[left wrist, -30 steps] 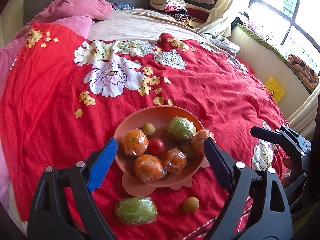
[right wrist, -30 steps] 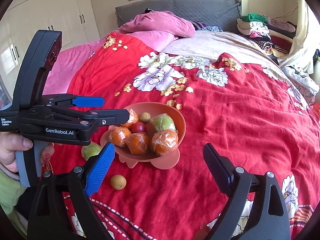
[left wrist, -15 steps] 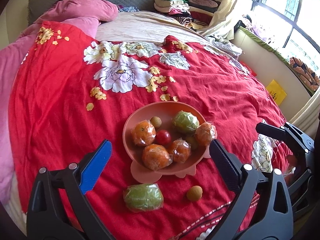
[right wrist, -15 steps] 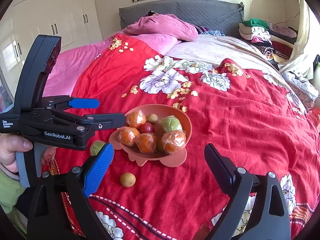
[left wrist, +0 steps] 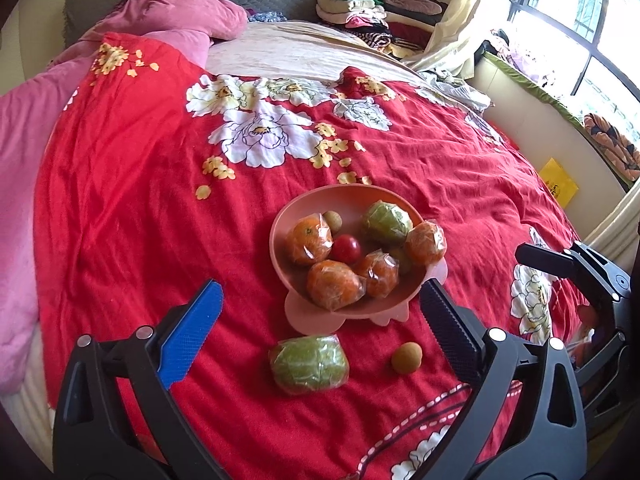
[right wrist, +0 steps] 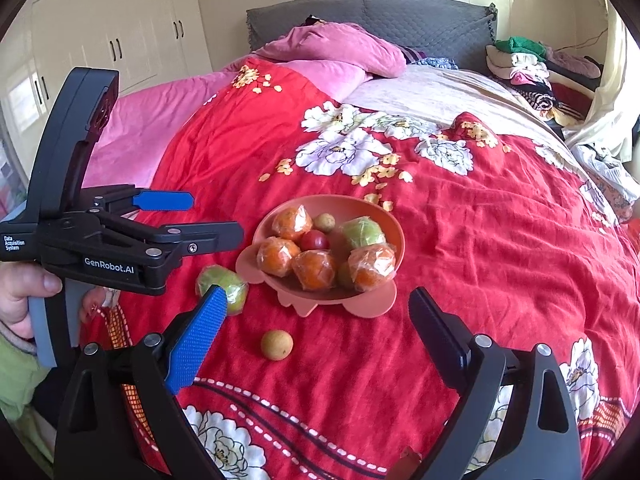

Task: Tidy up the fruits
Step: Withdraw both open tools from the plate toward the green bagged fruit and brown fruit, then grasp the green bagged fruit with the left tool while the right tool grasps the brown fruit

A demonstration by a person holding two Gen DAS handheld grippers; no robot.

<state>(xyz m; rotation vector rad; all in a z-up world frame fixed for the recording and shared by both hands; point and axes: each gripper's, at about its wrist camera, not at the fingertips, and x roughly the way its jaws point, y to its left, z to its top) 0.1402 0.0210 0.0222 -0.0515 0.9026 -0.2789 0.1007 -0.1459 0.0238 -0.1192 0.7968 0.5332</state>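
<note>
Both cameras now sit farther back from the pink bowl (left wrist: 280,236) than a second ago — in the left wrist view the wrapped green fruit (left wrist: 309,364) and the small brown fruit (left wrist: 406,357) on the bed, formerly near the bottom edge, now lie higher in the picture. The left hand-held gripper (left wrist: 320,320) has just been opening its jaws; they stand wide apart with nothing clamped between them, and the loose green fruit shows on the bedspread (left wrist: 120,200) in the gap, untouched. The right hand-held gripper (right wrist: 320,328) is likewise spread wide and holds nothing; the small brown fruit lies between its fingers in view, apart from both.

The bowl rests on the red flowered bedspread, near the bed's foot. Inside it are four plastic-wrapped oranges (left wrist: 308,240), a wrapped green fruit (left wrist: 387,222), a red cherry tomato (left wrist: 345,249) and a small brown fruit (left wrist: 333,220) at the far rim. The two loose fruits lie just in front of the bowl's scalloped base — the green one to the left, the brown one to the right, a little apart.

A person's hand (right wrist: 20,296) grips the left tool's handle in the right wrist view. A pink quilt (left wrist: 172,16) and stacked clothes (left wrist: 360,12) lie at the head of the bed.
</note>
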